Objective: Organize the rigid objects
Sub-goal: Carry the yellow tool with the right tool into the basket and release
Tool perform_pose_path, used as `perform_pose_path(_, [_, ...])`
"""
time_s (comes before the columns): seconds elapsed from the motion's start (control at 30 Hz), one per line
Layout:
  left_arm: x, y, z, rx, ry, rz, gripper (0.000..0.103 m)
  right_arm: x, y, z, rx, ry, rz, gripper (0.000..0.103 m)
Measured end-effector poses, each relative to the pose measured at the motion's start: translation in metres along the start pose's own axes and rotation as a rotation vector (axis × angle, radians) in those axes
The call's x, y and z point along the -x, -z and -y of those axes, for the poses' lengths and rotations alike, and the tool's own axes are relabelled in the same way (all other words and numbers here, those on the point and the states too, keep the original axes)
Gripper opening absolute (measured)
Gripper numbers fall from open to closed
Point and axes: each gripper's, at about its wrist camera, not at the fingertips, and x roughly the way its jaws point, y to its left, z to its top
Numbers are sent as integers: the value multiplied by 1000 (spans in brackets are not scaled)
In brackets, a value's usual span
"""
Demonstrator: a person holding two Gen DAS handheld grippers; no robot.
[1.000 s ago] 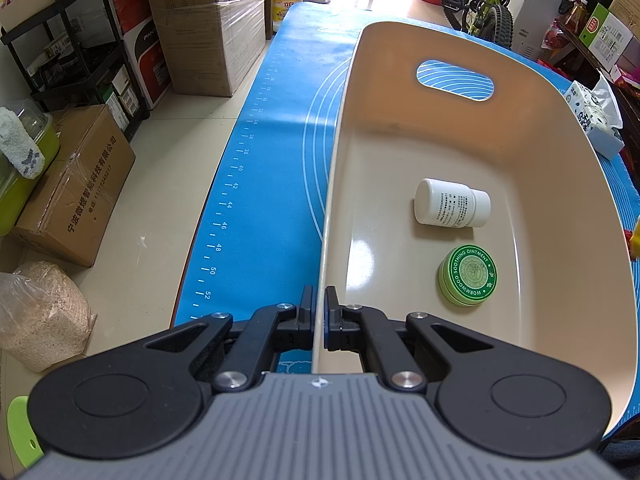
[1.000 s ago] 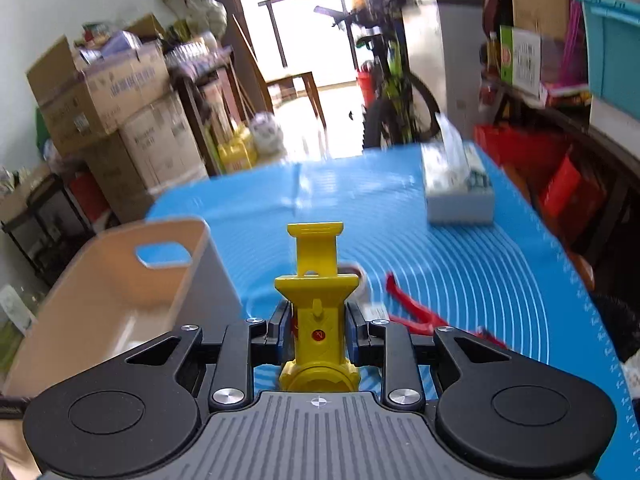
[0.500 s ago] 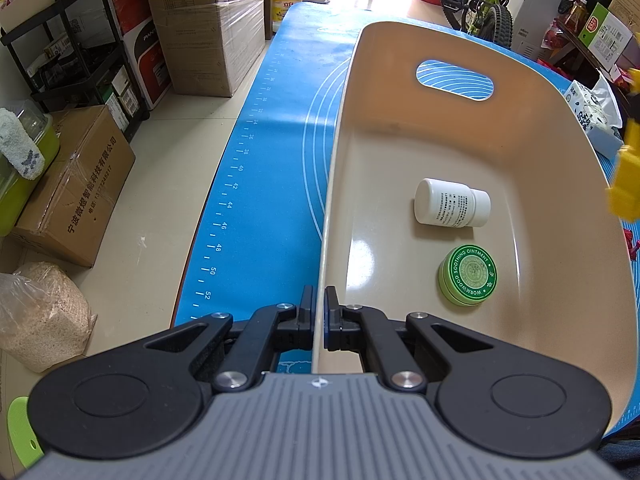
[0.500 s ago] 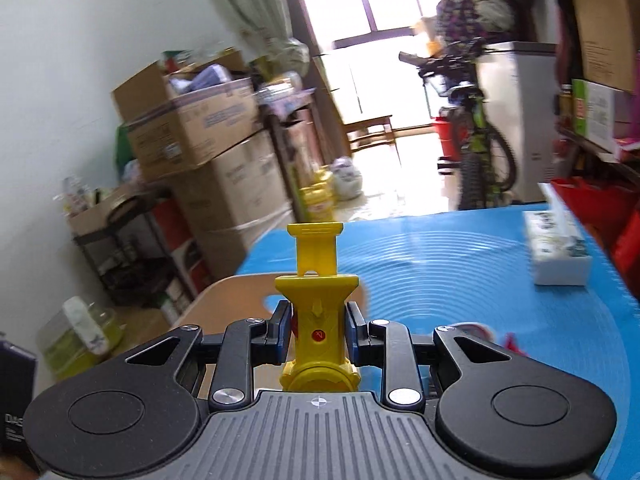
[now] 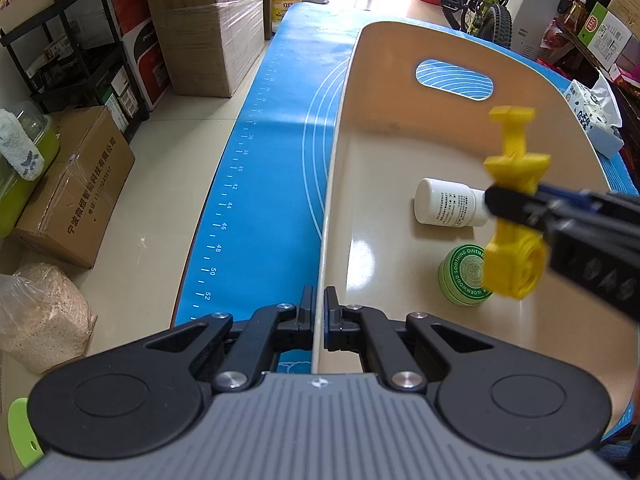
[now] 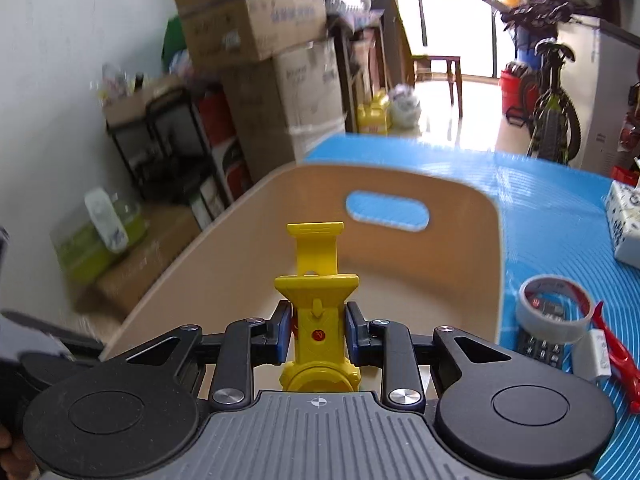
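Observation:
My left gripper (image 5: 319,312) is shut on the near left rim of a beige plastic bin (image 5: 344,128) that stands on the blue mat. Inside the bin lie a white pill bottle (image 5: 444,203) on its side and a round green ointment tin (image 5: 460,276). A yellow plastic phone holder (image 6: 317,304) is clamped in my right gripper (image 6: 318,326), which is shut on its middle. In the left wrist view the yellow holder (image 5: 514,208) hangs over the bin's right side, above the tin and bottle, with the right gripper (image 5: 520,204) reaching in from the right.
On the blue mat (image 6: 552,208) to the bin's right lie a roll of grey tape (image 6: 554,308), a dark remote (image 6: 540,346), a small white piece (image 6: 594,354) and a red tool (image 6: 618,356). A tissue pack (image 5: 592,118) sits further right. Cardboard boxes (image 5: 72,184) and shelves stand on the floor left.
My right gripper has swung left with the yellow holder, from above the mat to above the bin's inside. The left gripper has kept its hold on the rim without moving.

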Motion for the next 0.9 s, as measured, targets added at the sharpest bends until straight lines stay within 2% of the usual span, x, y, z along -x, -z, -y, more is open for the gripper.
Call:
perform_pose_path(0.2, [0, 0, 0, -1, 0, 0, 5, -17, 1, -4, 15, 22, -135, 36])
perform_pose_path(0.4, [-1, 0, 0, -5, -2, -2, 5, -18, 3, 0, -11, 23, -158, 38])
perform_pose_path(0.47, [-2, 0, 0, -5, -4, -4, 5, -15, 3, 3, -33, 12, -139, 51])
perform_pose_path(0.53, [-2, -1, -1, -2, 0, -5, 5, -10, 3, 5, -49, -4, -124, 58])
perform_pose_path(0.67, [-2, -1, -1, -4, -2, -5, 5, 5, -2, 12, -79, -22, -73, 59])
perform_pose_path(0.9, [-1, -1, -2, -3, -2, -5, 5, 56, -21, 50, -151, -8, 102, 63])
